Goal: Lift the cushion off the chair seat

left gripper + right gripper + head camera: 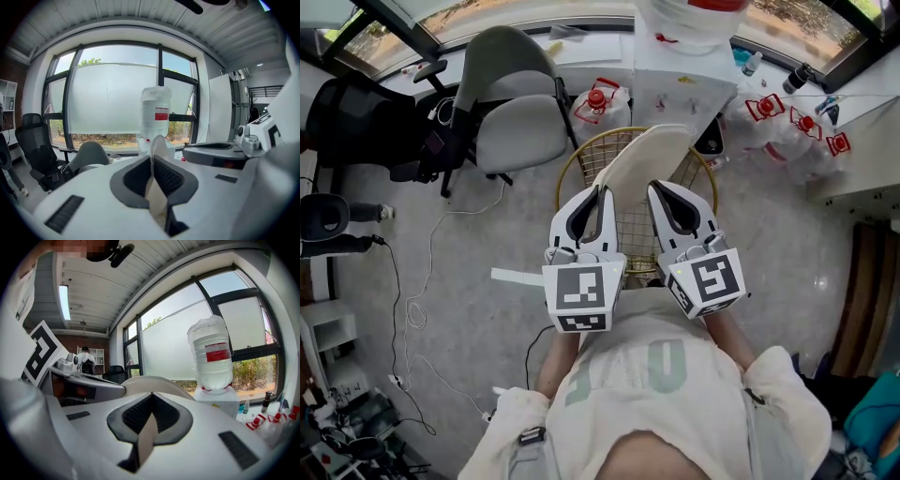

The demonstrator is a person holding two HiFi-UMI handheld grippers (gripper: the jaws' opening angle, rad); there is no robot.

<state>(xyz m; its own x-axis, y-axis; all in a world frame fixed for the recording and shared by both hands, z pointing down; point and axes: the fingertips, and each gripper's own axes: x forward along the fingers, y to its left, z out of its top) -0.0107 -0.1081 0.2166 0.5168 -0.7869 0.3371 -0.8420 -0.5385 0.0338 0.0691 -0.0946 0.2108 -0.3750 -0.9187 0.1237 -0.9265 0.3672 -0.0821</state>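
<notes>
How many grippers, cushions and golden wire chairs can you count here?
grippers: 2, the left gripper and the right gripper
cushion: 1
golden wire chair: 1
Total: 4

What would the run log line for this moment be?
left tool: shut on cushion | right tool: shut on cushion | cushion: held over wire chair

The cushion (pixel 647 155) is cream, the wire chair (pixel 630 230) gold, the office chair (pixel 520 131) grey.
</notes>
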